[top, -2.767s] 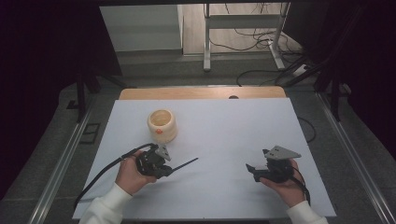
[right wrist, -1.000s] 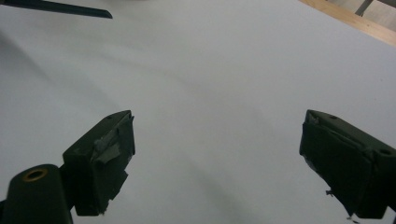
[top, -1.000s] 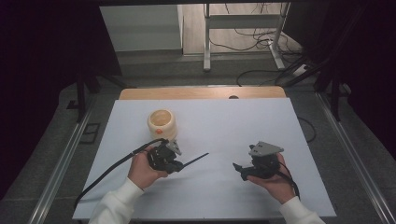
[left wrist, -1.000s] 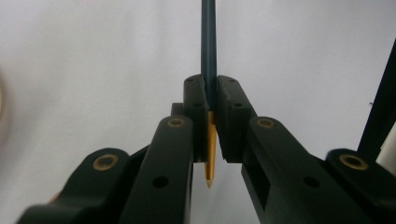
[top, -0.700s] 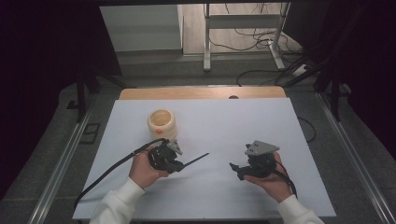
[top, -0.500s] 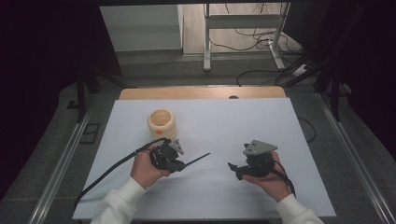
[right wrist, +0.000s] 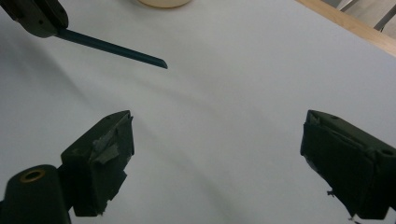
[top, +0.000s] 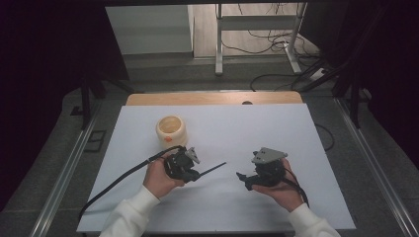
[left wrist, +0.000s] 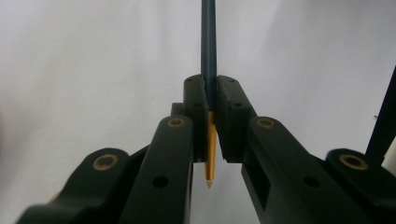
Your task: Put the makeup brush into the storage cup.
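The left gripper (top: 193, 175) is held in the person's left hand (top: 159, 177) above the white table (top: 247, 128). Its jaws are closed tight on a thin dark pencil (top: 211, 169). In the left gripper view the pencil (left wrist: 208, 42) is seen clamped between the two pads (left wrist: 195, 100), its long dark shaft running out beyond the jaw tips and its short yellow pointed end (left wrist: 210, 161) projecting back toward the camera. From above, the shaft is seen to point from the left gripper toward the right gripper (top: 243, 178), with the free end short of it and a gap left between them.

The right gripper is held in the right hand (top: 281, 190), with its jaws turned toward the pencil. In the right gripper view its jaws are spread wide apart with nothing between them; the pencil (right wrist: 114, 49) is seen ahead, up and to the left, untouched.

A cream-coloured pot (top: 171, 131) stands on the table beyond the left gripper, near it but apart.
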`<state>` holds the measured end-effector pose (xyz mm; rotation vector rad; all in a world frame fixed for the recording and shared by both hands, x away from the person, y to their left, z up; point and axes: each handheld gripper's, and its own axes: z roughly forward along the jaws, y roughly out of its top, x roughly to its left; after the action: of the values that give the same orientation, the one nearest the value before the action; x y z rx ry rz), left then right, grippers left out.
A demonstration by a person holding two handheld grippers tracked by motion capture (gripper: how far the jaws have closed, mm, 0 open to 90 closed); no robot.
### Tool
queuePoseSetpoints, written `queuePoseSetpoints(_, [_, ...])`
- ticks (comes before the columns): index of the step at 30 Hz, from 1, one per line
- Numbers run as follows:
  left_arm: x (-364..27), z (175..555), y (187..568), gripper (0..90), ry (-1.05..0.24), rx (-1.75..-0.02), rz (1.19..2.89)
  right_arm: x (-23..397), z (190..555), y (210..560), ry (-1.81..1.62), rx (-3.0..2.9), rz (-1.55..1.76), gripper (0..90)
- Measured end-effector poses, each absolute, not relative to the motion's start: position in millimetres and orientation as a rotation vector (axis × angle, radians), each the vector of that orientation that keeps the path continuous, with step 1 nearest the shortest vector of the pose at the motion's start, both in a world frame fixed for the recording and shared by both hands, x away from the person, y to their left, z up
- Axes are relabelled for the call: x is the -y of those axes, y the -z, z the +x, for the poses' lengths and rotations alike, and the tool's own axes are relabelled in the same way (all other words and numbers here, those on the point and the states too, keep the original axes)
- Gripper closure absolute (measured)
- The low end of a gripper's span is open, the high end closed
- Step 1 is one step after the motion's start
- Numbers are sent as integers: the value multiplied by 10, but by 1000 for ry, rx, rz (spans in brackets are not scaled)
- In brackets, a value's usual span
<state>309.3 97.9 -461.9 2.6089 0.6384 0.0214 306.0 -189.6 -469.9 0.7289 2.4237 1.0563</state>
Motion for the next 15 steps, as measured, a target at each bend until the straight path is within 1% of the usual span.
queuePoseSetpoints(15, [-901,3116,4646,837,-9,-627,2614,1774,3081,4722,-1030,-2464,685,107])
